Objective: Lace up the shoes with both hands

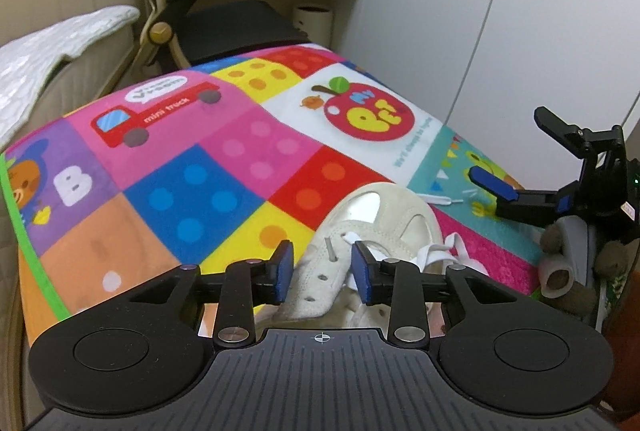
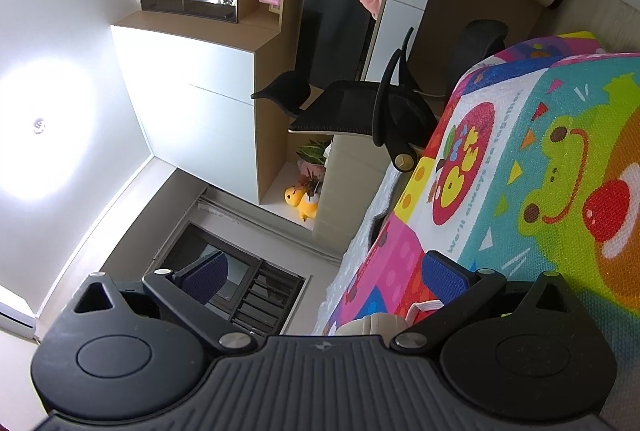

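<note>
- Right now the white shoe lies on the colourful play mat, at the near right part of it, toe pointing away toward the far side.
- Seen from the left wrist, the left hand-held gripper points down at the shoe's near end, its two blue pads set partly apart.
- Between those pads sits the eyelet flap of the shoe; the left pad stands just beside the flap and the right pad lies against a stretch of white lace. Neither pad visibly presses, so nothing is pinched.
- A short lace tip sticks up out of one eyelet just beyond the pads.
- More of the lace bunches in loops at the right side of the shoe, and a loose end lies on the mat beyond the toe.
- Over at the right edge of that view, the right hand-held gripper is held above the mat, fingers spread wide with nothing between them.
- From the right wrist, that same gripper shows its blue pads well apart, pointing out over the mat's edge toward the room.
- Just below its right finger a bit of the shoe and lace peeks out.
- Beyond the far edge of the mat stands a black office chair.
</note>
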`<state>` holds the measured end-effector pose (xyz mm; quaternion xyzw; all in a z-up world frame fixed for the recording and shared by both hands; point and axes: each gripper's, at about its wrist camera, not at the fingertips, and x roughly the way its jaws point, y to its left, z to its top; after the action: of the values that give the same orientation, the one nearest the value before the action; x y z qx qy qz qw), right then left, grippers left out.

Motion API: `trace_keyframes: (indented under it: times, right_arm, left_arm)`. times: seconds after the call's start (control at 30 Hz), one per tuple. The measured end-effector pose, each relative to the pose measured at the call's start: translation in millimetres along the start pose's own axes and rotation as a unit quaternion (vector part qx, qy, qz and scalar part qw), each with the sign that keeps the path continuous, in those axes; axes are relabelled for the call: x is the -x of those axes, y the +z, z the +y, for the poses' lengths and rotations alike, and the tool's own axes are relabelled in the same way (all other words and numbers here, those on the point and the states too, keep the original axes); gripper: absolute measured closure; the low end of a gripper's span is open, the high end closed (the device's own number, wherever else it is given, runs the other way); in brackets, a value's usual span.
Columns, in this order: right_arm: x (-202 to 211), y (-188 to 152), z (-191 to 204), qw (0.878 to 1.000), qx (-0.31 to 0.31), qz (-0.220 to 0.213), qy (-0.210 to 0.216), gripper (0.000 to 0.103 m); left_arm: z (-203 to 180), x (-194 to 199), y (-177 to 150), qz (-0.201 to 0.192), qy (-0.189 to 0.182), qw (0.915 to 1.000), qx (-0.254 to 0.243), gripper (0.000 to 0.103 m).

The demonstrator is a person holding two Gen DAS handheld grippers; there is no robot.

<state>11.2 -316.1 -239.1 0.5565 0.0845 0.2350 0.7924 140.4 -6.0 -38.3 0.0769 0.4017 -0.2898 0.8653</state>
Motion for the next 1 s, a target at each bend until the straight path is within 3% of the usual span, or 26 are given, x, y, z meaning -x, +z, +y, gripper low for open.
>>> trace_keyframes:
  times: [0.07, 0.17, 0.23, 0.4, 0.5, 0.6, 0.67, 1.0]
  right_arm:
    - [1, 0, 0, 1.000, -0.002, -0.001, 0.001, 0.000]
    - [2, 0, -1, 1.000, -0.003, -0.002, 0.003, 0.000]
    - [2, 0, -1, 1.000, -0.003, -0.003, 0.003, 0.000]
    - [3, 0, -1, 1.000, -0.008, -0.006, 0.007, 0.000]
    - [4, 0, -2, 1.000, -0.011, -0.008, 0.009, 0.000]
    - [5, 0, -4, 1.000, -0.016, -0.011, 0.014, 0.000]
    - [5, 1, -5, 1.000, -0.019, -0.012, 0.016, 0.000]
    - [2, 0, -1, 1.000, -0.007, -0.004, 0.007, 0.000]
  left_arm:
    - [4, 1, 1, -0.003, -0.009, 0.9998, 0.015, 0.067]
    - [26, 9, 7, -0.020, -0.064, 0.9931, 0.096, 0.067]
    - [35, 15, 10, -0.030, -0.070, 0.9895, 0.123, 0.067]
    - [21, 15, 10, -0.027, -0.027, 0.9967, 0.071, 0.067]
    - [9, 6, 5, -0.014, -0.013, 0.9988, 0.045, 0.053]
    - [2, 1, 2, -0.011, 0.007, 0.9997, 0.022, 0.051]
    - [1, 2, 2, -0.015, 0.005, 0.9997, 0.020, 0.038]
    - [4, 8, -3, -0.031, -0.013, 0.9992, 0.022, 0.029]
